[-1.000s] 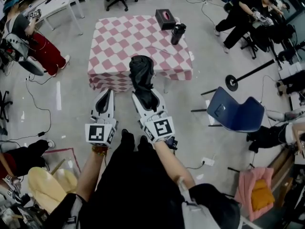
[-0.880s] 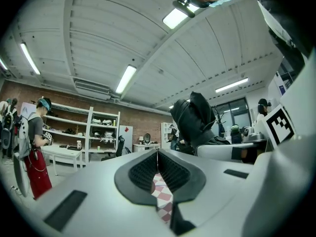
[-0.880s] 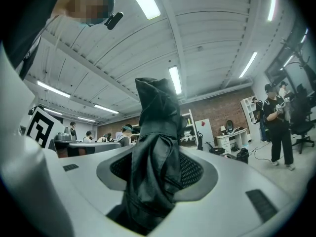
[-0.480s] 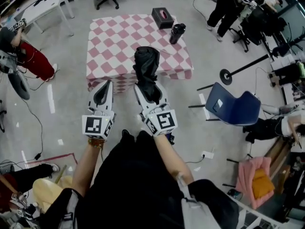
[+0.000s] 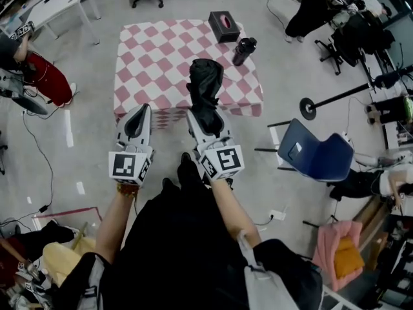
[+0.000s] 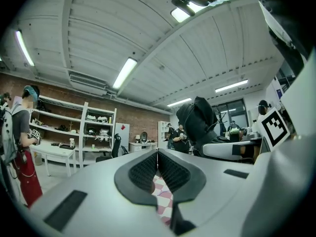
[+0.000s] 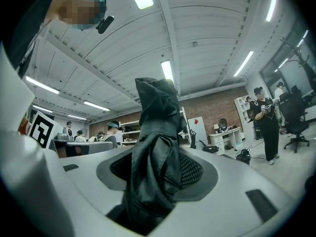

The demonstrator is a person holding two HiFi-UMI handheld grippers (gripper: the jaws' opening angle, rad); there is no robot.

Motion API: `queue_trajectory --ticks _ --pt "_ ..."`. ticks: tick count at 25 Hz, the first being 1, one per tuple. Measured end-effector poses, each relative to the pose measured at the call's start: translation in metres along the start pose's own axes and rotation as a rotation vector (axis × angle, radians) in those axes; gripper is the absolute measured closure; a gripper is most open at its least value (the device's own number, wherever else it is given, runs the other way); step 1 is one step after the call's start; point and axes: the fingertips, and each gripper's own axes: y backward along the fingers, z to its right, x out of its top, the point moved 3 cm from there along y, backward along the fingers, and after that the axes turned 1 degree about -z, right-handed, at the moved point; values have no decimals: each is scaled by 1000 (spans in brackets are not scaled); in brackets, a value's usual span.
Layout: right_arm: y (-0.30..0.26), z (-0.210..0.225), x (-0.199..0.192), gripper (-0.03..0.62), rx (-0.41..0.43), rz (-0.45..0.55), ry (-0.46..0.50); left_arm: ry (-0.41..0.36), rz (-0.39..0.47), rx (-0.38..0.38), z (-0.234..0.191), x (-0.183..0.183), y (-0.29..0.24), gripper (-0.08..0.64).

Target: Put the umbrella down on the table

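**Asker:** Umbrella (image 5: 205,82) down yet?

**Me:** Not yet. I am gripping it in my right claw (image 5: 205,123), the jaws pressing on its black folded cloth. It is sticking up past the tips. From the head view it is showing against the near part of the counter (image 5: 161,50), but I am judging that it is hanging in the air, not resting there.

**Asker:** And your other claw?

**Me:** My left claw (image 5: 138,116) is closed on nothing and hovering just beside the right one, on my side of the counter.

**Asker:** So how much is left?

**Me:** I am reckoning nearly all of it: reaching out over the checked cloth, lowering the umbrella until it is lying flat, then letting go. Most of the cloth is lying bare, so room is not lacking.

**Asker:** Anything holding anything over there?

**Me:** A dark box (image 5: 224,26) is sitting at the far edge, with something pink showing at its top slot. A dark bottle (image 5: 243,50) is standing near it. Whether the bottle is holding anything, I cannot tell.
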Motion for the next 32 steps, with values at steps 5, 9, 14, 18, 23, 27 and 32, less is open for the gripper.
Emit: queue_trajectory --ticks 5,9,14,18,23,27,32 --pt "-34 42 4 373 31 -1 -15 -9 -22 34 -5 1 -47 546" --pt "-60 66 5 373 63 1 -28 -22 -47 56 -11 -1 -75 546" --pt "-84 85 2 373 75 -26 -67 -21 -65 69 -24 -4 -93 546" --pt "-101 96 -2 373 67 -41 -84 -17 -77 51 -38 -11 -107 546" --pt "-117 108 -2 373 61 -59 -108 -13 -87 23 -46 -12 -121 546" --pt "-131 110 0 373 67 -65 -97 -8 -93 7 -52 -11 -128 546" --pt "-138 109 -3 373 69 -69 -101 -3 -102 0 -54 -12 -132 546"
